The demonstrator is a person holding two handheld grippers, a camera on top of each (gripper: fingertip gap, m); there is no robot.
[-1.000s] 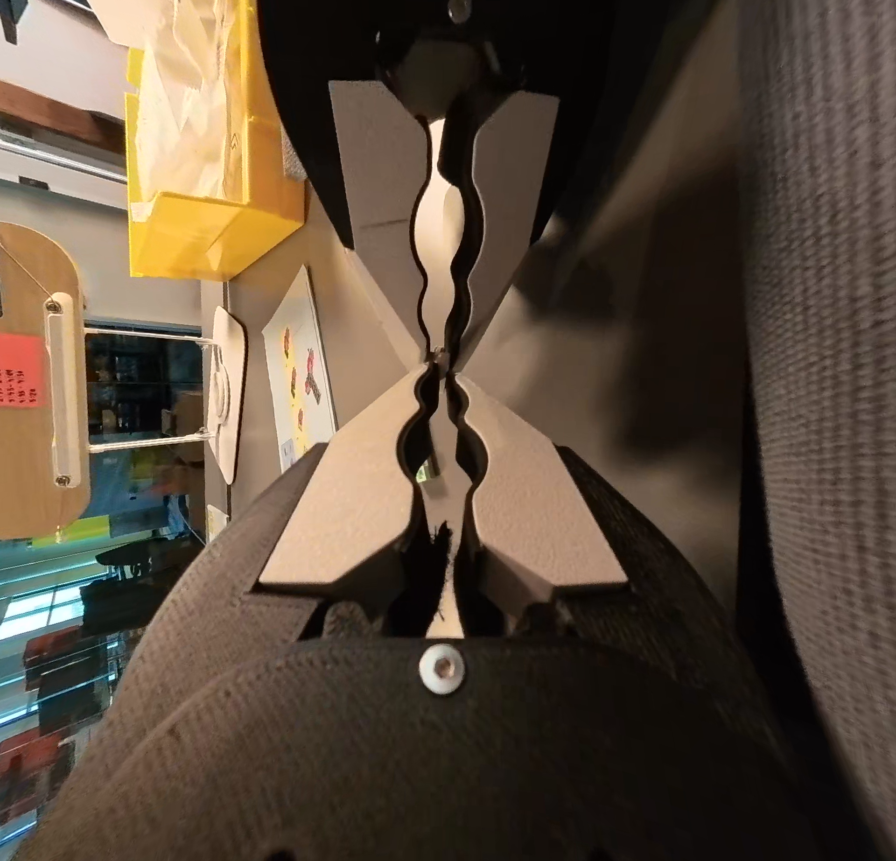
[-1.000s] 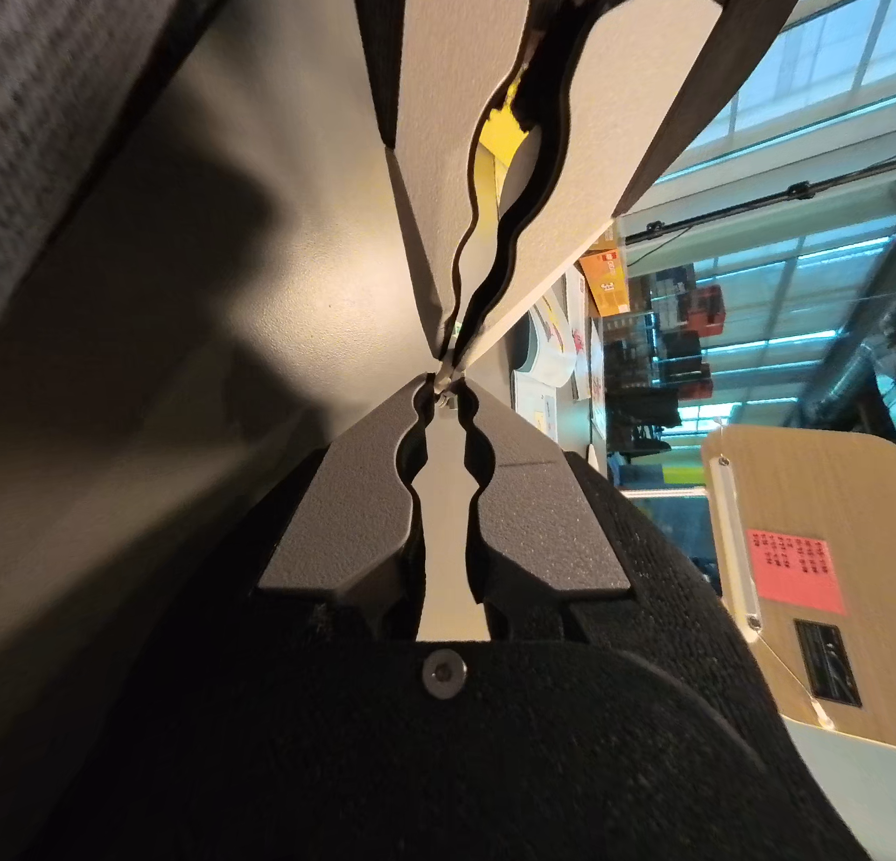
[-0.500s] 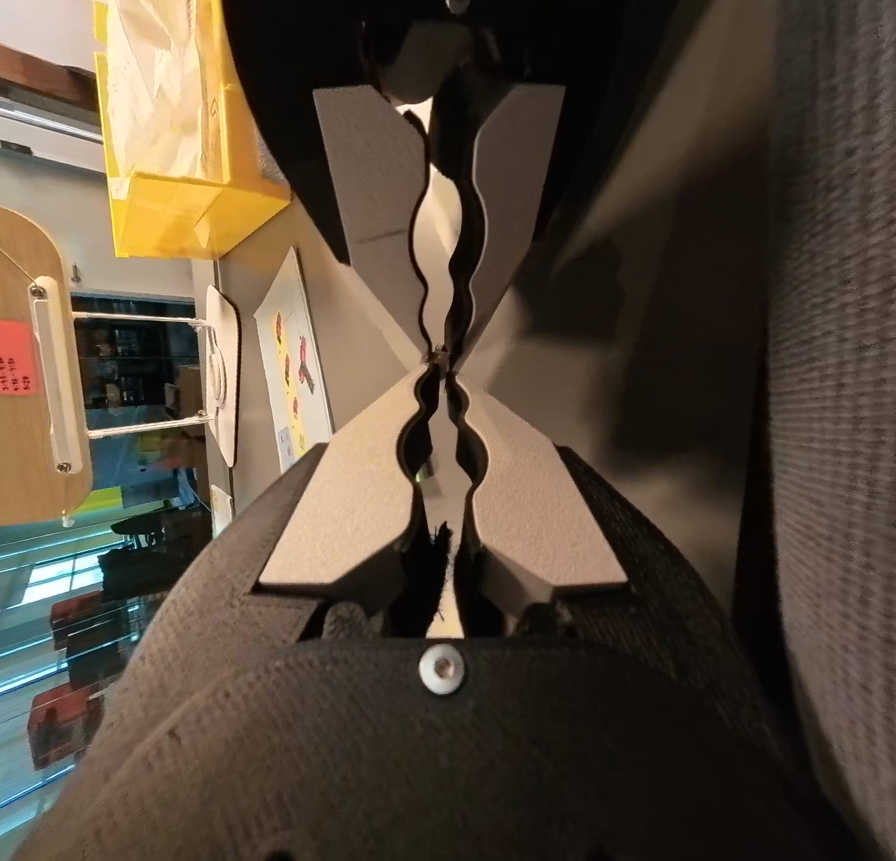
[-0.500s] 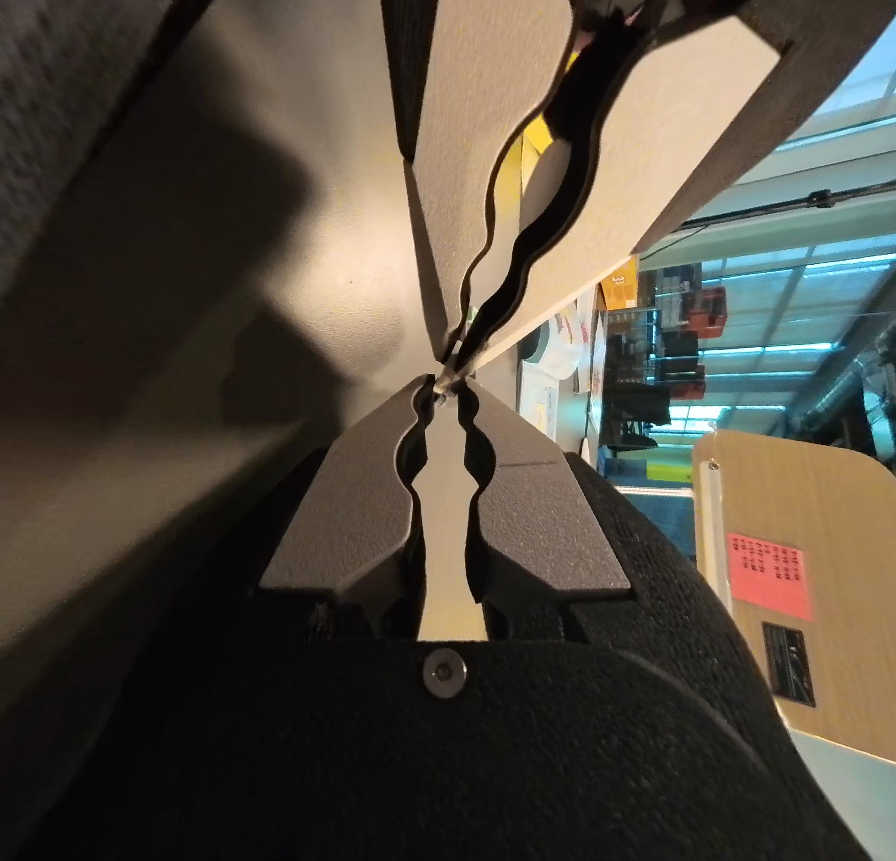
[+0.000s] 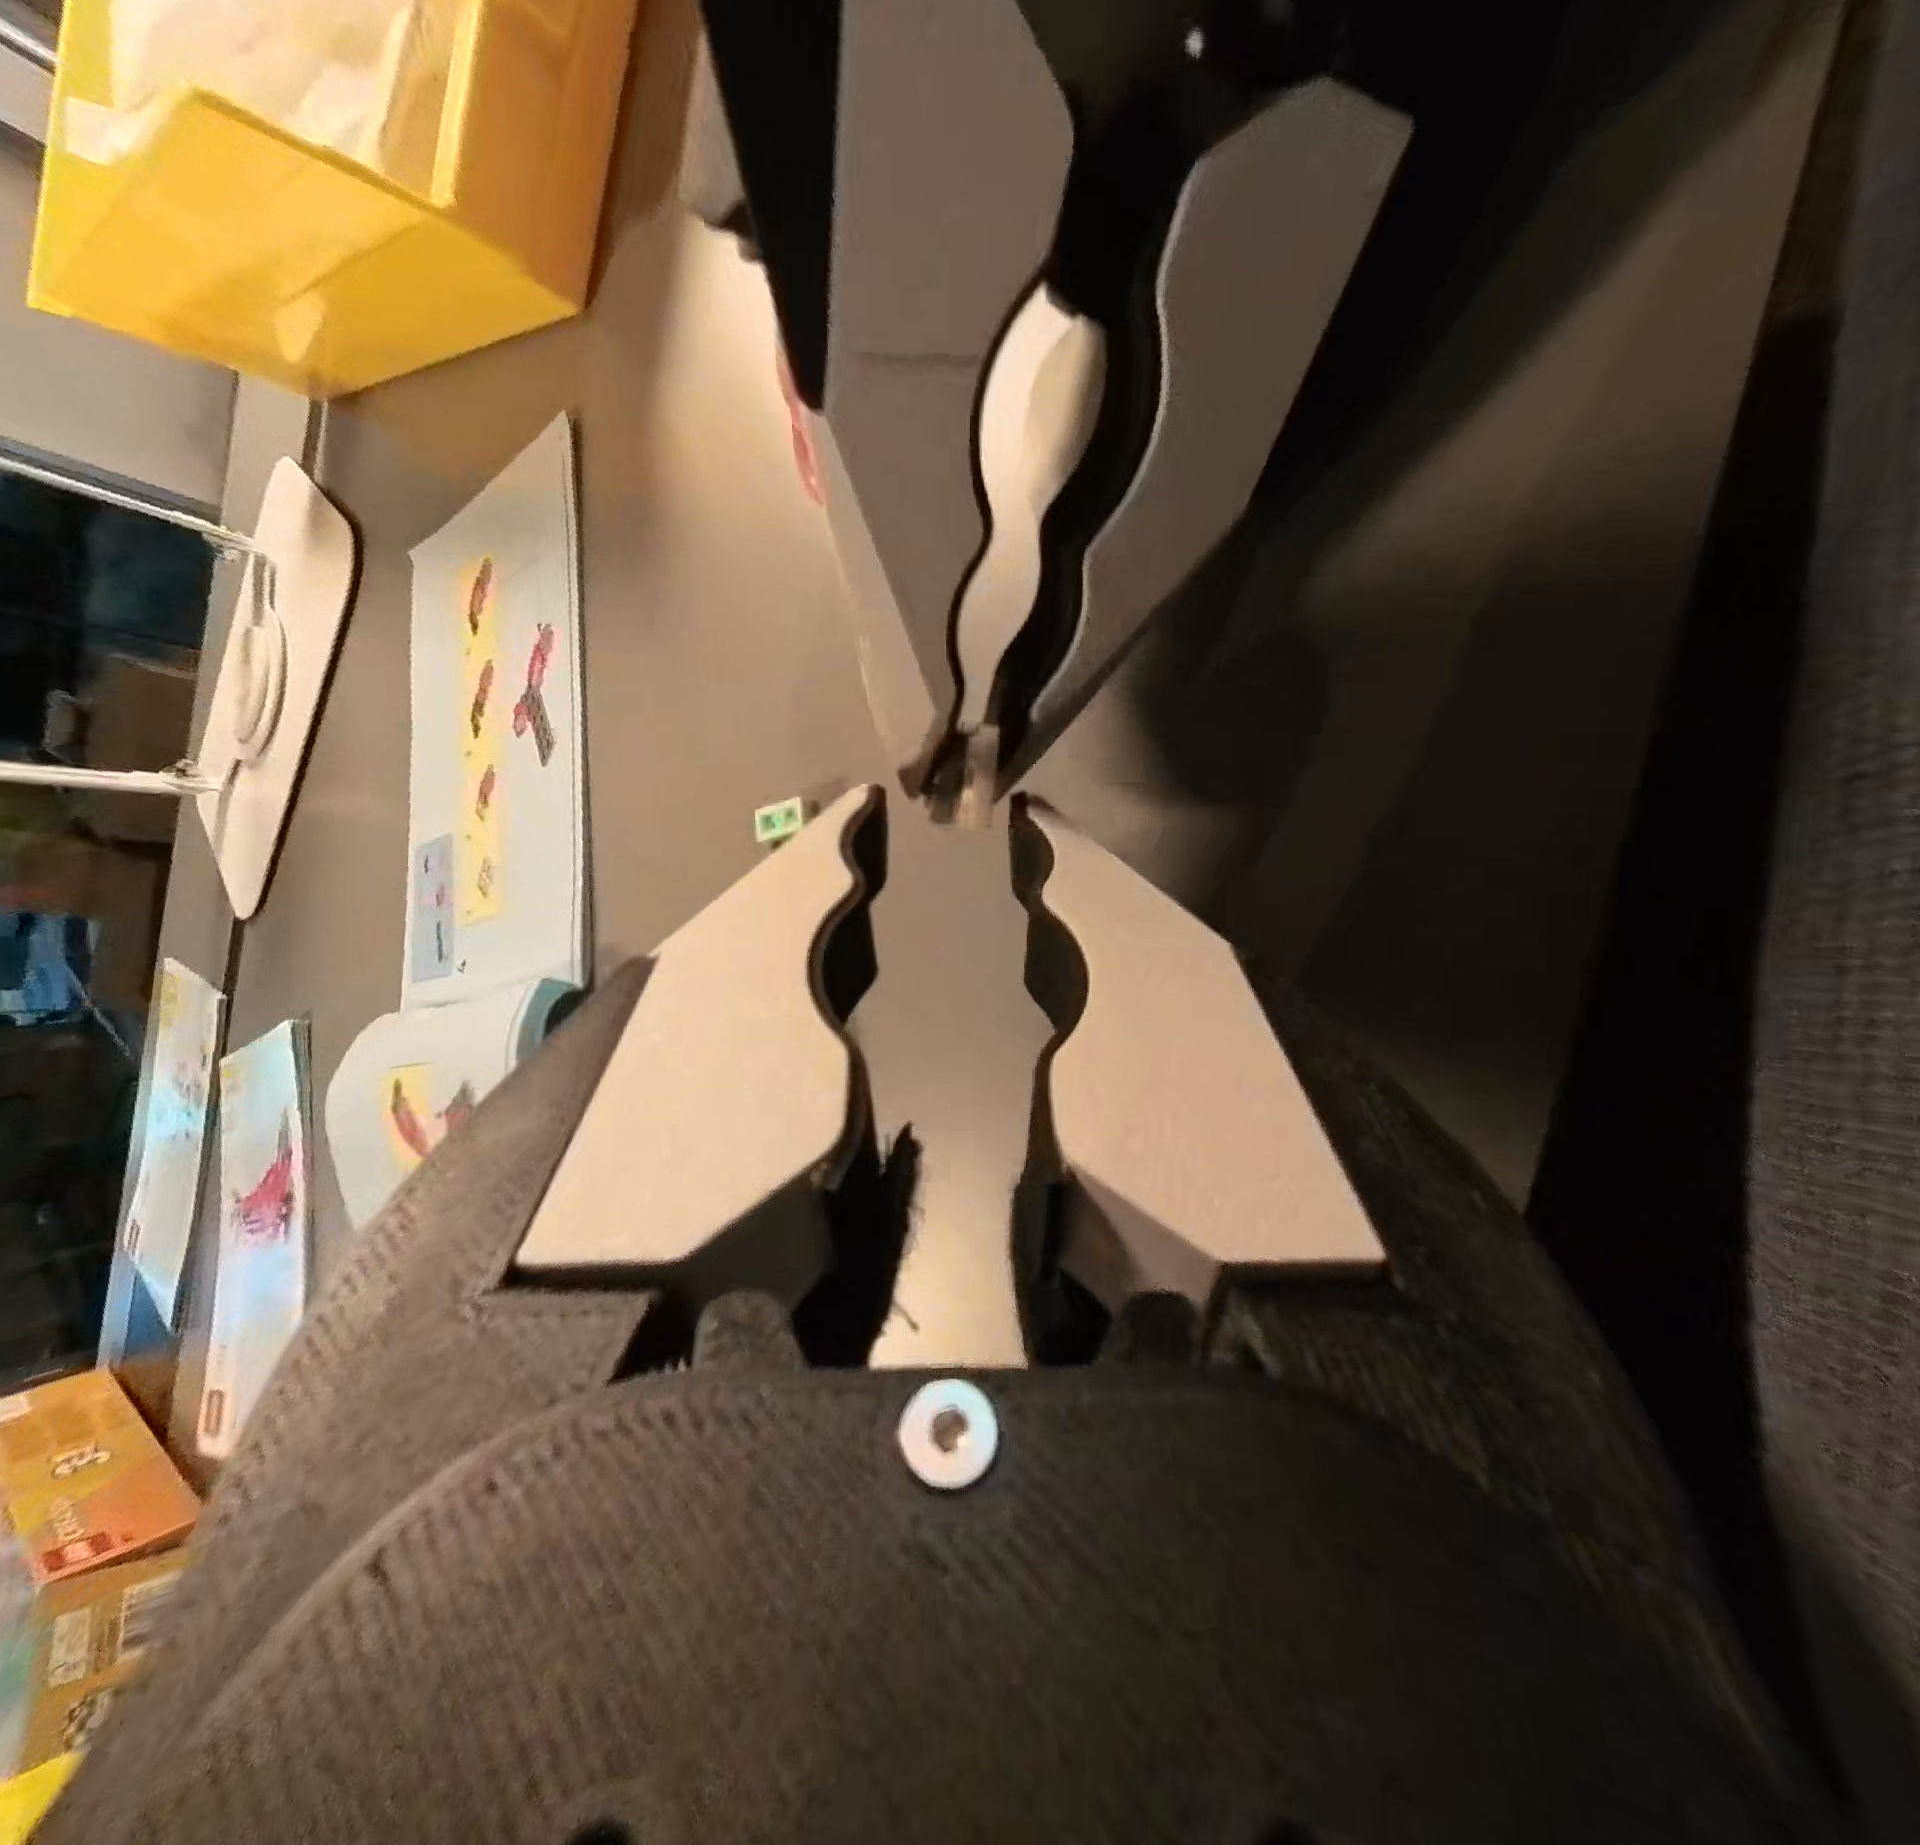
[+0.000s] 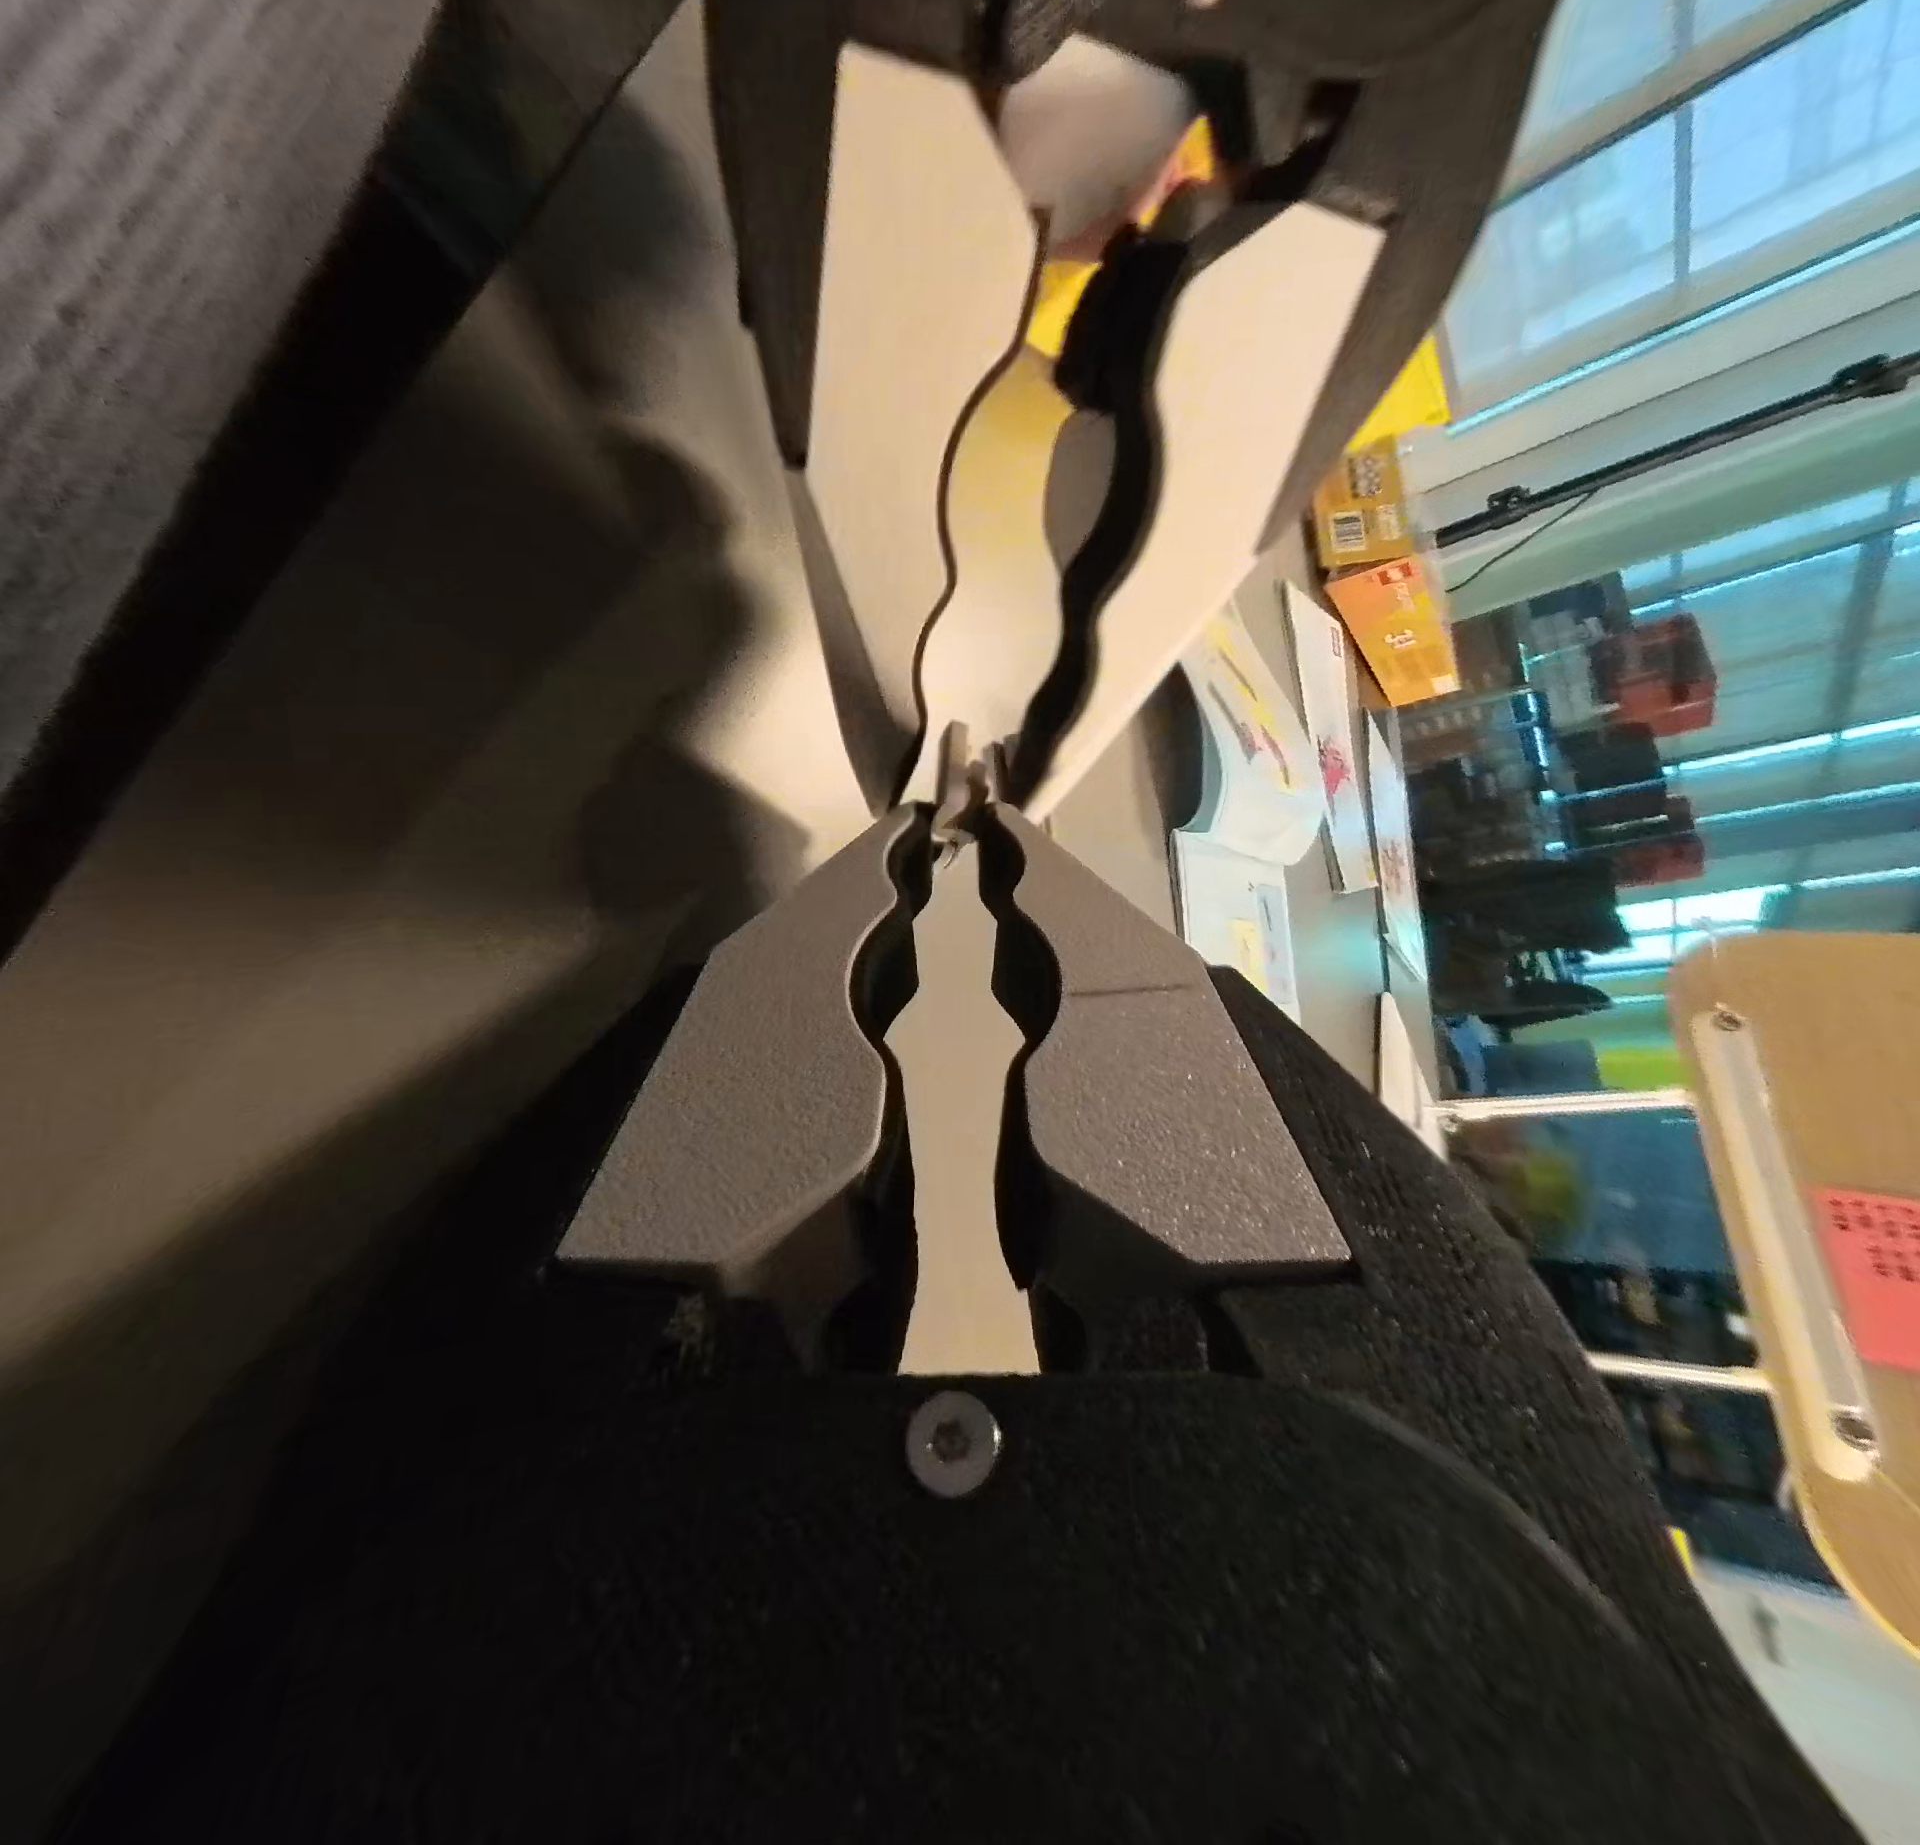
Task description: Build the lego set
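The two grippers meet tip to tip above a grey tabletop point(image 5: 675, 600). My right gripper point(image 6: 956, 824) is shut on a small grey piece point(image 6: 954, 772), which is pinched at its fingertips. In the left wrist view the same piece point(image 5: 961, 796) pokes out of the right gripper's tips point(image 5: 961, 746). My left gripper point(image 5: 945, 808) is open. Its fingertips point(image 5: 864, 819) stand on either side of the piece with a gap, and nothing is in its grasp. In the right wrist view the left gripper's fingers point(image 6: 904, 393) come in from the top, spread apart around the piece.
A yellow bin point(image 5: 312, 185), a printed instruction sheet point(image 5: 499, 715), a white stand base point(image 5: 270, 673), booklets point(image 5: 260, 1172) and an orange box point(image 5: 83, 1463) lie on the table's far side. A wooden board point(image 6: 1818, 1224) stands at the right. A dark fabric surface point(image 5: 1849, 860) borders the table. Only a small space, under 4 cm, lies between the two pairs of fingers.
My left gripper's jaws have opened and let go of the small grey piece. My right gripper has stayed shut on it. Both views have shifted a little.
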